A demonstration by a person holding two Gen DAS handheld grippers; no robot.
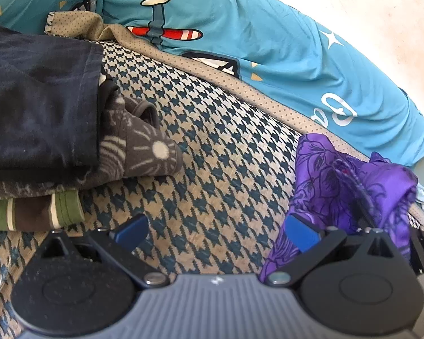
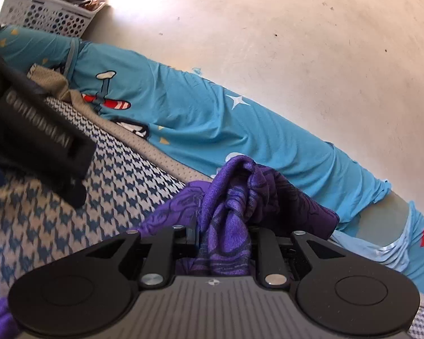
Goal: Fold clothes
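A purple floral garment (image 1: 339, 175) lies bunched at the right edge of the houndstooth mat (image 1: 212, 141). My right gripper (image 2: 224, 234) is shut on a twisted fold of this purple garment (image 2: 240, 186), and the cloth hides its fingertips. My left gripper (image 1: 216, 233) hovers open over the mat with nothing between its blue pads (image 1: 130, 230). Its right pad sits just in front of the purple cloth. In the right wrist view, the left gripper's black body (image 2: 36, 135) shows at the left.
A stack of folded clothes sits at the left: a black garment (image 1: 39, 107) on top, a grey patterned one (image 1: 138, 147) and a green striped one (image 1: 34, 214). A teal airplane-print sheet (image 1: 240, 42) borders the mat. A white laundry basket (image 2: 51, 14) stands on the pale floor (image 2: 268, 42).
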